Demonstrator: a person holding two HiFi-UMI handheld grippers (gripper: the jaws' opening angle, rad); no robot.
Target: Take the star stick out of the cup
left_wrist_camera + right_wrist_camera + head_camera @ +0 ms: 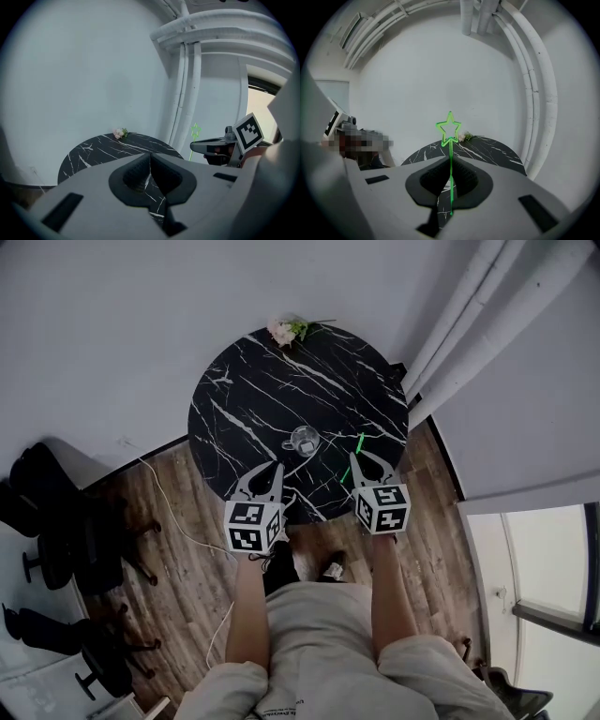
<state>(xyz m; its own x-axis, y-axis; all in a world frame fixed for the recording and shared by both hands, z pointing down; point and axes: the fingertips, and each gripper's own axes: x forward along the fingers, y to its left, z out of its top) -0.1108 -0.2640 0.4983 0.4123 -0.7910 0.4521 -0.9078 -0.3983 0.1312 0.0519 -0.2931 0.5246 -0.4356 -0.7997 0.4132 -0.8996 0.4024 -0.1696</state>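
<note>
Right gripper [451,160] clamps the star stick [449,127], left gripper's [150,155] jaws are together, and the small cup's [304,440] contents are indistinct.

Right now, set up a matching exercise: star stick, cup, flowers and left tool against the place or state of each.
1. star stick
2. cup
3. flowers
4. left tool

A. at the far edge of the table
B. shut, holding nothing
C. clamped in the right tool
D. near the table's middle

Pairs: 1-C, 2-D, 3-A, 4-B
</note>
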